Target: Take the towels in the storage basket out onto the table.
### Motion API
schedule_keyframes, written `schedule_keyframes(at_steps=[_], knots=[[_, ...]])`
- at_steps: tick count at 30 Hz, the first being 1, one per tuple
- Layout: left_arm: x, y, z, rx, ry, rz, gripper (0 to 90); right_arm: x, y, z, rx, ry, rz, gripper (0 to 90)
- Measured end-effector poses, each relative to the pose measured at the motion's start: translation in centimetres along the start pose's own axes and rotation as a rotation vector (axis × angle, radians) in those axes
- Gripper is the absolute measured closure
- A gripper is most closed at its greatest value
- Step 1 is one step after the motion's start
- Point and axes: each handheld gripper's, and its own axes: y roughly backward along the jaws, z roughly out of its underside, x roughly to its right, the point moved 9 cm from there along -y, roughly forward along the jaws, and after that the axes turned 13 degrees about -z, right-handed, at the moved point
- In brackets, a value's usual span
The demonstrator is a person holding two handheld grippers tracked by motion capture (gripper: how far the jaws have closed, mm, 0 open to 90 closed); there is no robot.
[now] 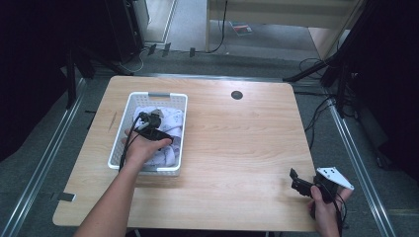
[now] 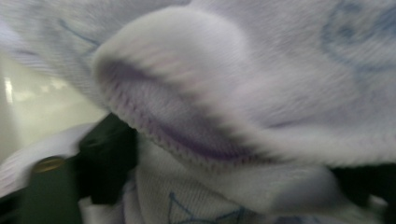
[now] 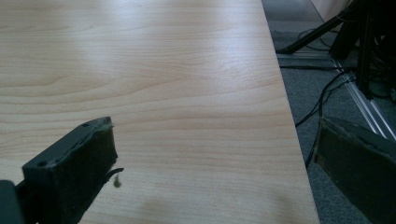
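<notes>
Inside the basket [image 1: 132, 101], on the left half of the table [image 1: 237, 148], lies a heap of pale cloth [image 1: 170, 121], white to faint lilac with thin blue line drawings on it. The left gripper view sees it from very close: soft knitted fabric, a ribbed hem [image 2: 187, 140] with a violet shade in its fold, and blue marks on the piece beneath. The picture there is blurred, so what sort of garment it is cannot be told. The left gripper [image 1: 153, 120] is down in the basket on top of this heap, the person's hand behind it and its cable trailing back over the near rim. Its black jaws show at the lower corners of its own view with cloth bunched between them; whether the pads already press on the cloth cannot be told. The basket is white, with slotted walls and a grey handle at its far end. Well apart, near the table's front right corner, the right gripper [image 1: 296, 178] is held level, its grey plate on top. Its jaws stand wide apart with bare wood between them.
</notes>
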Motion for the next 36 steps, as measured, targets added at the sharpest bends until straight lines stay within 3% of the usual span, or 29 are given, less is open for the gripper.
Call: schedule_keyframes(at_steps=[4, 11, 16, 18, 21, 25, 36], knots=[[-0.9, 0.2, 0.1, 0.018, 0.004, -0.006, 41.7, 0.0, 0.0, 0.0, -0.002, 0.002, -0.001, 0.0], [-1.3, 0.3, 0.1, 0.012, 0.014, -0.003, 55.7, 0.0, 0.0, 0.0, -0.004, 0.002, 0.000, 0.0], [-1.7, 0.5, 0.0, 0.018, 0.016, 0.029, 59.5, 0.1, 0.0, 0.0, -0.002, -0.003, -0.001, 0.0], [-1.9, 0.9, -0.2, 0.017, -0.002, 0.042, 59.9, 0.1, 0.0, 0.0, -0.002, -0.007, -0.002, 0.0], [-2.0, 1.5, -0.7, 0.044, -0.001, 0.052, 59.8, 0.1, 0.0, 0.0, -0.003, -0.009, -0.002, 0.0], [-2.3, 2.7, -1.2, 0.060, -0.027, 0.048, 59.7, 0.1, 0.0, 0.0, -0.002, -0.008, -0.002, 0.0], [-4.0, 6.6, -2.8, 0.131, -0.025, 0.035, 59.5, 0.1, 0.0, 0.0, -0.003, -0.009, -0.002, 0.0]])
